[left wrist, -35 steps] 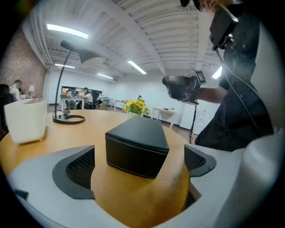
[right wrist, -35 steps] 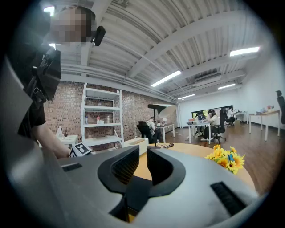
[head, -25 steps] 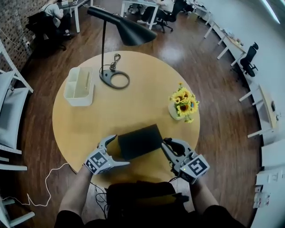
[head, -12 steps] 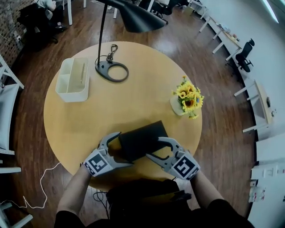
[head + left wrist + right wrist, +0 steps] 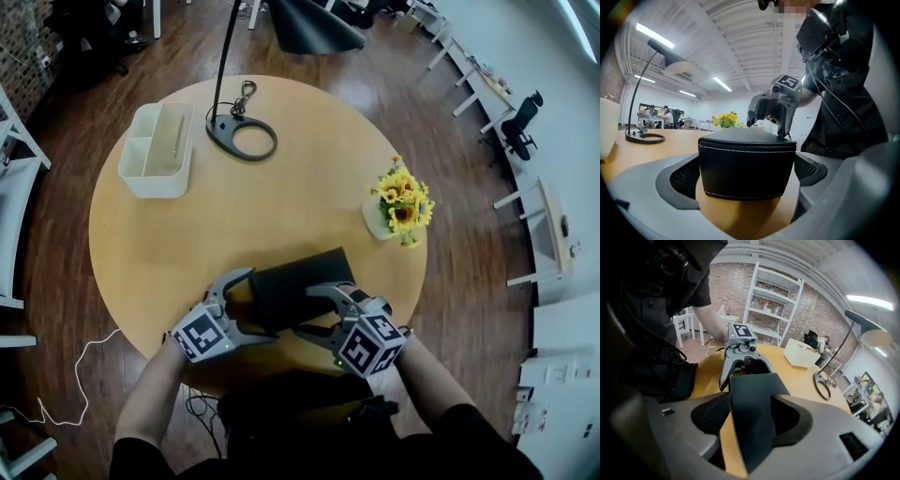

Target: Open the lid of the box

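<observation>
A black stitched box lies with its lid down near the front edge of the round wooden table. My left gripper straddles the box's left end. In the left gripper view the box fills the gap and both pads touch its sides. My right gripper reaches in from the right over the near right corner. Its jaws are opening. In the right gripper view that corner of the box stands between the jaws with a gap on each side. The left gripper faces it across the box.
A white divided caddy sits at the table's back left. A black desk lamp has its ring base beside the caddy and its shade overhead. A pot of sunflowers stands at the right. White chairs and a floor cable lie to the left.
My right gripper has moved left from beside the box's right edge to around its near right corner, and its jaws have spread wide. The left gripper has kept its place on the box.
</observation>
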